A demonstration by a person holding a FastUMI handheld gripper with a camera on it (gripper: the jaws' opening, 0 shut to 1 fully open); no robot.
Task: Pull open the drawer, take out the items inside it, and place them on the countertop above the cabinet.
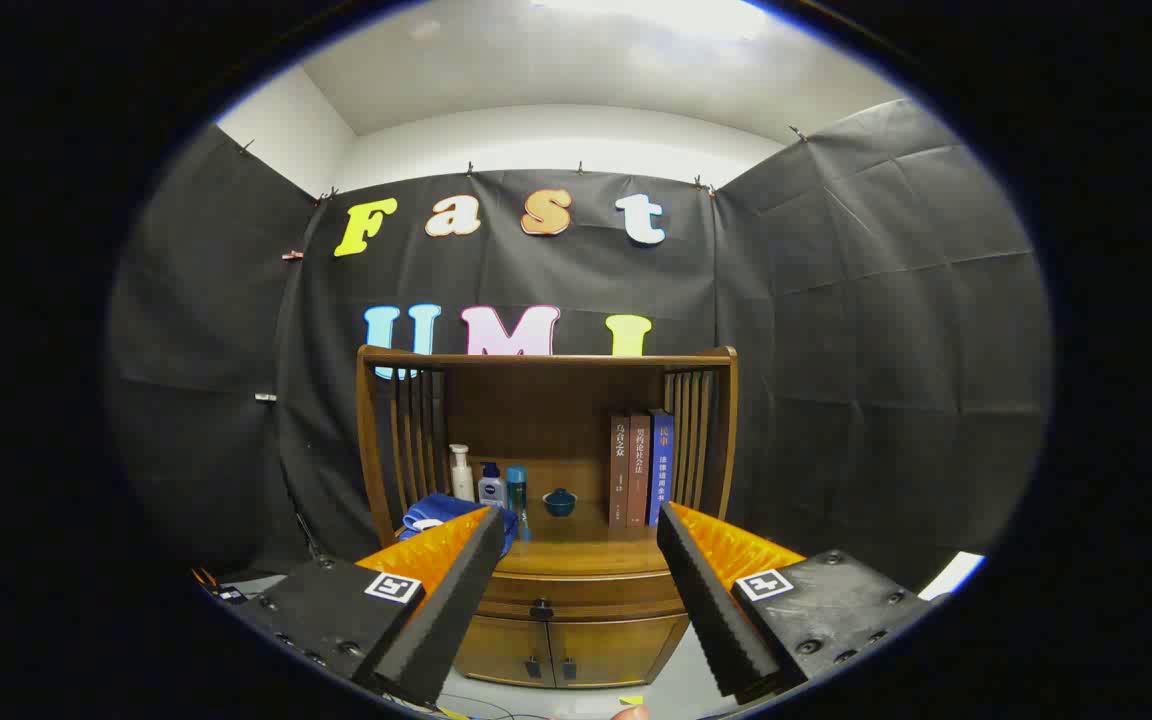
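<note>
A brown wooden cabinet (546, 470) stands against the cloth wall, well beyond my fingers. Its drawer (576, 603) with a small dark knob (541, 607) sits shut under the countertop (586, 555), showing in the gap between my fingers. Two lower doors (561, 655) are shut below it. My gripper (576, 535) is open, fingers spread wide with nothing between them, held some way in front of the cabinet. What lies in the drawer is hidden.
On the countertop stand a white pump bottle (460, 472), a small blue-and-white bottle (492, 487), a teal bottle (517, 490), a teal bowl (559, 501), three upright books (639, 470) and a blue cloth (436, 512). Slatted side rails (414, 430) flank the shelf.
</note>
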